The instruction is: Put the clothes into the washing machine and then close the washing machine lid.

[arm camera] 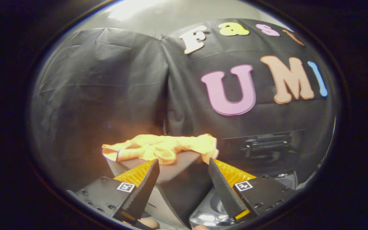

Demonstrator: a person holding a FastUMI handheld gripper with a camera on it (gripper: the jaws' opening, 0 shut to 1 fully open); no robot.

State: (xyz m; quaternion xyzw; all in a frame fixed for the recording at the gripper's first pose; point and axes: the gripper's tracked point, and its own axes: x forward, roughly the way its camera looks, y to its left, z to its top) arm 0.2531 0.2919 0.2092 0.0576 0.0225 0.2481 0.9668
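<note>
We see the gripper (182, 161) with its two fingers spread apart, nothing clamped between them. Just ahead of the fingertips, at about twelve o'clock from the gap, a crumpled yellow garment (161, 147) lies draped over a rounded grey surface (174, 174) whose edge curves down between the fingers; we cannot tell for certain what this surface belongs to. The cloth spreads from about ten o'clock off the left finger (141, 188) across to just above the tip of the right finger (224, 188), where one corner hangs down close beside it, though we cannot tell whether it touches. Neither finger presses on the garment. Below the right finger, at about five o'clock, we make out a glossy grey and white curved body (208, 212), likely part of the washing machine, partly hidden by the finger. Beyond the garment, at about two o'clock, a dark boxy fixture (265, 147) sits against the black cloth wall (107, 89). At six o'clock we catch a bit of the person's fingers (149, 223) below the gripper.
</note>
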